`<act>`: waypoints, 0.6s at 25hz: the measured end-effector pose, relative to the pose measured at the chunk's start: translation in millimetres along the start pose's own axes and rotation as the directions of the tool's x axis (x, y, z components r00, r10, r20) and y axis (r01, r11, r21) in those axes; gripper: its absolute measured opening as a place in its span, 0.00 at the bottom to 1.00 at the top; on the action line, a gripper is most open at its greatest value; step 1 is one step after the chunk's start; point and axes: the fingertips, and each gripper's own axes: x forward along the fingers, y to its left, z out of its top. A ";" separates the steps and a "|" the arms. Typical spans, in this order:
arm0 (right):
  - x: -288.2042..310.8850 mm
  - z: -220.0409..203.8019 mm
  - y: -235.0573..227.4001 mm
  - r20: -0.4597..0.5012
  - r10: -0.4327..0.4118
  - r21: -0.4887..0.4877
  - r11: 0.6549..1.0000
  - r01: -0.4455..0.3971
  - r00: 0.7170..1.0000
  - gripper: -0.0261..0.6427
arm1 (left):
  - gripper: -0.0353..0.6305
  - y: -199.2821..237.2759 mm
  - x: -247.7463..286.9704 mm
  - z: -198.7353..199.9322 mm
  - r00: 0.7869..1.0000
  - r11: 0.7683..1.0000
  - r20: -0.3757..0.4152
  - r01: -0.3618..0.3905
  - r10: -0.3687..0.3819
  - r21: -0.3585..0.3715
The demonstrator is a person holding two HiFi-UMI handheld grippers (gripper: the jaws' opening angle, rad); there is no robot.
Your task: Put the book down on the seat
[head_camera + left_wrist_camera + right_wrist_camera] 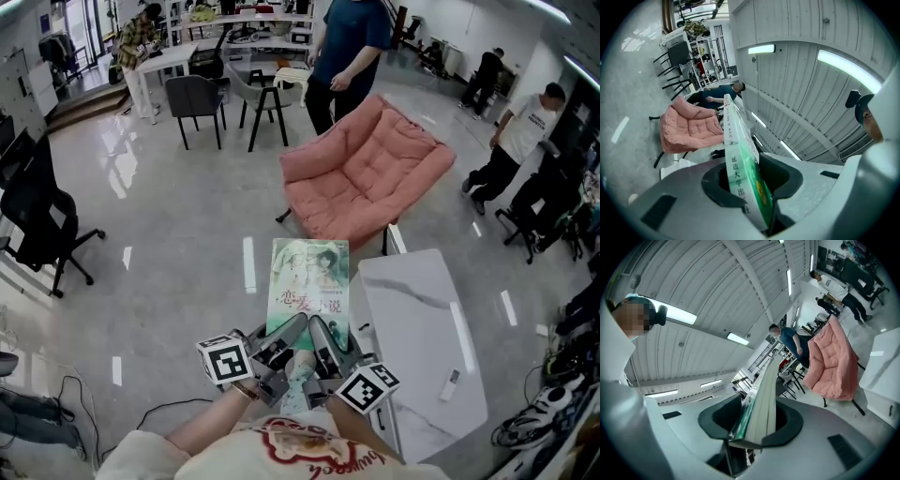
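Note:
A green-covered book with pink print is held flat in the air in front of me, its near edge clamped by both grippers. My left gripper is shut on the book's near left part; the left gripper view shows the book's spine wedged between the jaws. My right gripper is shut on the near right part, with the page edge between its jaws. The seat, a pink cushioned chair, stands on the floor beyond the book's far edge. It also shows as the pink chair and the pink chair.
A white marble-look table stands at my right, with a small remote on it. A person in a dark shirt stands just behind the chair. Black chairs, desks and other people are around the room. A black office chair is at the left.

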 end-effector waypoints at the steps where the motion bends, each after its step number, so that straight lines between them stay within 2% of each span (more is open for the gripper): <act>1: 9.9 8.7 -10.5 0.001 0.000 -0.002 1.000 0.000 1.000 0.23 | 0.20 6.9 13.4 7.5 1.000 1.000 0.001 0.000 0.000 -0.001; 4: 40.6 35.7 -42.3 -0.004 -0.006 -0.007 1.000 0.006 1.000 0.23 | 0.20 27.4 54.6 30.7 1.000 1.000 0.006 0.000 0.000 -0.009; 15: 159.0 142.6 -147.8 -0.015 0.029 -0.029 0.999 -0.029 0.999 0.23 | 0.20 92.5 204.4 126.5 0.998 0.999 0.060 0.010 -0.012 0.032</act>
